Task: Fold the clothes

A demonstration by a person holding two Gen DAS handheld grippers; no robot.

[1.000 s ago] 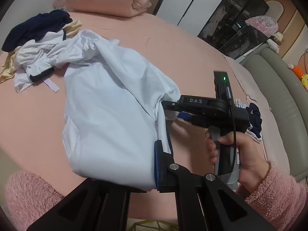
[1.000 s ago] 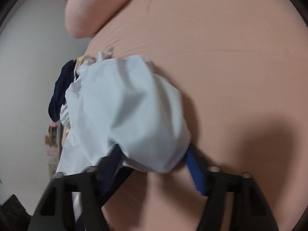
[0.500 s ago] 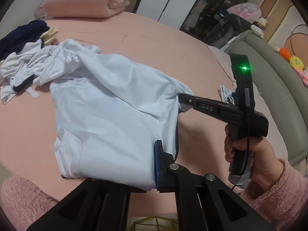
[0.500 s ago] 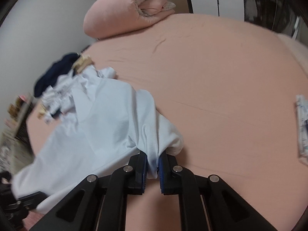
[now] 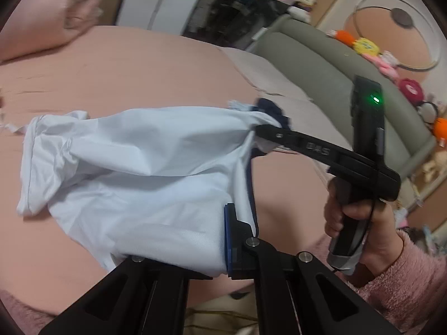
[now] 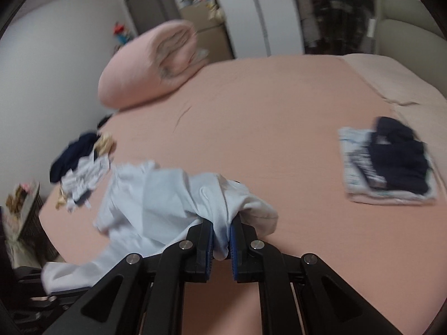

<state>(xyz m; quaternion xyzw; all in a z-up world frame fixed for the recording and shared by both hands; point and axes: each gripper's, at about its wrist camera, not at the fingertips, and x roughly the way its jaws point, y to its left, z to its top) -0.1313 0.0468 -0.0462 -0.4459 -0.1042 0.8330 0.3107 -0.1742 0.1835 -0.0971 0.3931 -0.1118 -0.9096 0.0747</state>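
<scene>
Lifting pale blue cotton shirt (image 5: 145, 173) clear of unsorted clothes pile (image 6: 81, 162) at 9 o'clock.
Left gripper (image 5: 220, 240) and right gripper (image 6: 222, 240) both clamped on shirt, now stretched above pink bed (image 6: 265, 111); ready for laying flat.

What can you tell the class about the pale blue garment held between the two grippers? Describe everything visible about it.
The pale blue garment is thin, smooth, lightly wrinkled cloth with a dark navy trim showing at one edge. It is unfolded and bunched, stretched between two grips: the right gripper pinches a gathered fold, and the left gripper clamps another edge, one blue pad visible against the fabric. Most of it hangs lifted above the pink bed; its far end trails near a loose pile of clothes.
</scene>
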